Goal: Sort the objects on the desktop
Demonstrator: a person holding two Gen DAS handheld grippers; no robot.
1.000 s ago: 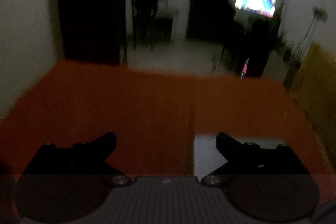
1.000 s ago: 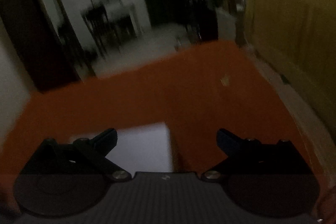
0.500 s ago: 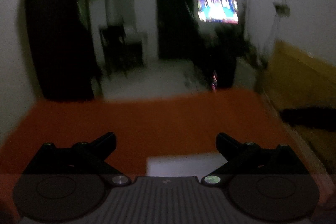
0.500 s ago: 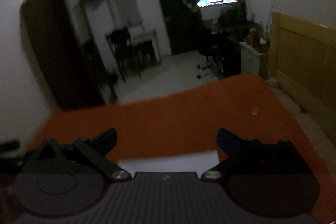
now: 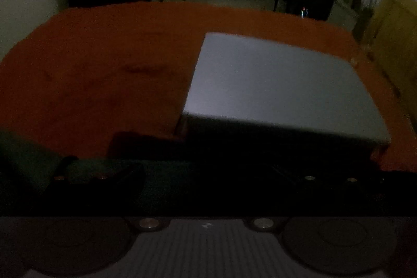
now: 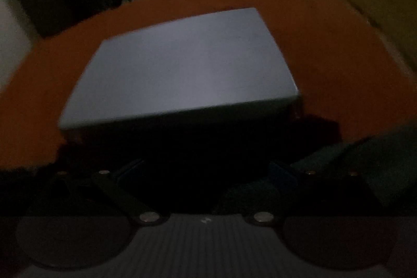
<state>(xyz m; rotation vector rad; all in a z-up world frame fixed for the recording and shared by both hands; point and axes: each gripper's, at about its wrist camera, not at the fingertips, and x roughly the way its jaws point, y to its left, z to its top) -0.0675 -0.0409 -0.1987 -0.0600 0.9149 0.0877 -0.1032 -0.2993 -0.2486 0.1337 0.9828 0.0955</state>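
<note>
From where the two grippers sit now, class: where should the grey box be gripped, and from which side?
Judging by its shape, the grey box is broad and flat-topped, probably too wide for one pair of jaws. Its near wall is in shadow. Take the two side walls, left gripper from the box's left, right gripper from its right, low over the orange table.

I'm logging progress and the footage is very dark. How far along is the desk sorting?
Nothing looks sorted yet. Both wrist views show a pale grey box on the orange tabletop, with a dark green object near the gripper. Neither gripper visibly holds anything, though their fingers are lost in shadow. All sorting seems left.
</note>
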